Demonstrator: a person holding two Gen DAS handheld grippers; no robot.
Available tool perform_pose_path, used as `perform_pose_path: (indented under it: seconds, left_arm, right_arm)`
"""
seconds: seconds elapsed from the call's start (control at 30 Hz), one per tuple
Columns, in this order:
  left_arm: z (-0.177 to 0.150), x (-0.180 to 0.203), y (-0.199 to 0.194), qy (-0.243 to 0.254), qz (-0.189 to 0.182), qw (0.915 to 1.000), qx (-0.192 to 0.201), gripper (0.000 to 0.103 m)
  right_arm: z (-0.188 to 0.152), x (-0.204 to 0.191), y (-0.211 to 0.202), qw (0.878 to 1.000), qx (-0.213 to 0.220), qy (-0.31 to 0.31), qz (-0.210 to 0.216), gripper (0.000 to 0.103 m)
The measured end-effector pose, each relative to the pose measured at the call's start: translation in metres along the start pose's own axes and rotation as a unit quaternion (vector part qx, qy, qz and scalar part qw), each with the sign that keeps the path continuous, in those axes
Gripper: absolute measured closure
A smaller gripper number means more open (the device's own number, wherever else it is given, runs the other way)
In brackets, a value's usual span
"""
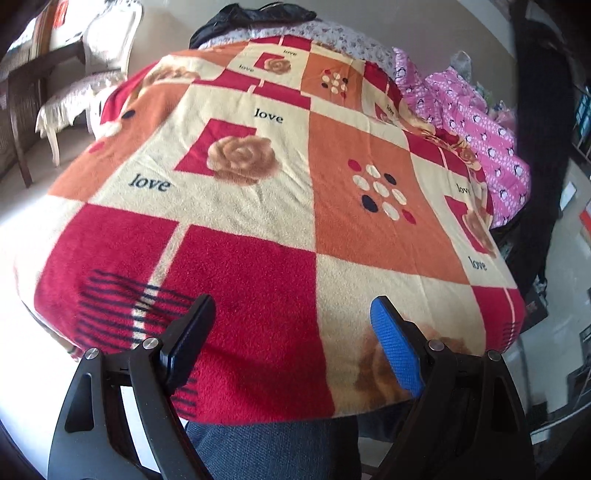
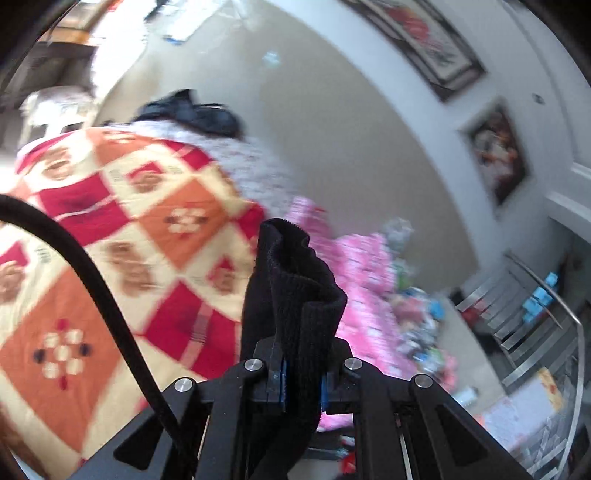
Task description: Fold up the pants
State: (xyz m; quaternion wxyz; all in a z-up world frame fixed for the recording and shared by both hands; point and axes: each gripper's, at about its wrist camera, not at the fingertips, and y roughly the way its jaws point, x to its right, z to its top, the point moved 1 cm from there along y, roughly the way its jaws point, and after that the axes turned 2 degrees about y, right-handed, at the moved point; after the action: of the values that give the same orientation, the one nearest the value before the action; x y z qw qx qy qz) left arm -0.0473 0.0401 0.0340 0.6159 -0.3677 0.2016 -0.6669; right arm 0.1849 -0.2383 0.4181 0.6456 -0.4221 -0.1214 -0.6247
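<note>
In the right wrist view my right gripper [image 2: 302, 376] is shut on a bunch of black knit fabric, the pants [image 2: 295, 288], which stick up past the fingertips and hang down below them. A black edge of the same cloth [image 2: 92, 273] arcs across the left of that view. The gripper is tilted and held above the patterned blanket [image 2: 110, 229]. In the left wrist view my left gripper [image 1: 291, 339] is open over the near edge of the blanket [image 1: 258, 206], with nothing between its fingers. A person's leg in dark grey-blue cloth [image 1: 273, 446] shows below the bed edge.
The bed carries a red, orange and cream "love" blanket. Pink penguin-print bedding [image 1: 472, 125] is piled on its right side. A dark garment [image 1: 255, 14] lies at the far end. A white chair [image 1: 96, 59] stands at the left. Framed pictures [image 2: 498, 155] hang on the wall.
</note>
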Motion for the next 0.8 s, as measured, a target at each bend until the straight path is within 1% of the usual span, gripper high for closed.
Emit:
perform_pose_path:
  seconds: [0.07,0.1,0.17,0.27,0.3,0.37,0.47,0.57,0.63,0.67,0.7,0.73,0.77,0.8]
  left_arm:
    - [-0.003,0.004,0.004,0.009,-0.009,0.9999,-0.005,0.016]
    - [-0.005,0.007,0.009,0.015,-0.009,0.9997,-0.015,0.016]
    - [-0.007,0.009,0.017,0.020,-0.011,0.9993,-0.029,0.016]
    - [-0.008,0.002,0.021,0.005,-0.020,0.9991,-0.037,0.016]
    - [-0.008,-0.001,0.021,-0.001,-0.022,0.9991,-0.037,0.016]
    - [-0.009,-0.009,0.021,-0.017,-0.026,0.9987,-0.040,0.016]
    - [-0.010,-0.017,0.022,-0.034,-0.033,0.9979,-0.045,0.016]
    - [-0.011,-0.022,0.022,-0.044,-0.035,0.9973,-0.046,0.016]
    - [-0.012,-0.022,0.023,-0.044,-0.036,0.9971,-0.050,0.016]
    - [-0.012,-0.021,0.023,-0.043,-0.036,0.9971,-0.051,0.016]
    - [-0.012,-0.021,0.024,-0.042,-0.037,0.9971,-0.053,0.016]
    - [-0.013,-0.020,0.023,-0.042,-0.036,0.9971,-0.053,0.016]
    - [-0.013,-0.020,0.023,-0.042,-0.036,0.9970,-0.053,0.016]
    - [-0.013,-0.020,0.022,-0.044,-0.036,0.9970,-0.052,0.016]
  right_arm:
    - [0.001,-0.049,0.011,0.999,0.006,0.004,0.046,0.092]
    - [0.005,-0.075,0.021,0.997,0.005,0.010,0.072,0.092]
    - [0.012,-0.126,0.034,0.994,0.004,0.003,0.111,0.092]
    - [0.028,-0.199,0.038,0.986,0.007,0.004,0.165,0.092]
    - [0.036,-0.224,0.039,0.983,0.011,-0.001,0.181,0.092]
    - [0.044,-0.260,0.031,0.979,0.017,-0.007,0.203,0.092]
    - [0.057,-0.333,0.027,0.971,0.020,-0.032,0.237,0.092]
    - [0.060,-0.389,0.024,0.963,-0.003,-0.051,0.266,0.092]
    - [0.057,-0.428,0.020,0.950,-0.037,-0.064,0.303,0.091]
    - [0.056,-0.446,0.019,0.943,-0.053,-0.067,0.320,0.090]
    - [0.054,-0.461,0.015,0.935,-0.065,-0.074,0.339,0.086]
    - [0.055,-0.476,0.007,0.928,-0.068,-0.078,0.358,0.082]
    - [0.057,-0.484,-0.002,0.920,-0.063,-0.068,0.382,0.067]
    - [0.060,-0.486,-0.009,0.913,-0.056,-0.055,0.401,0.055]
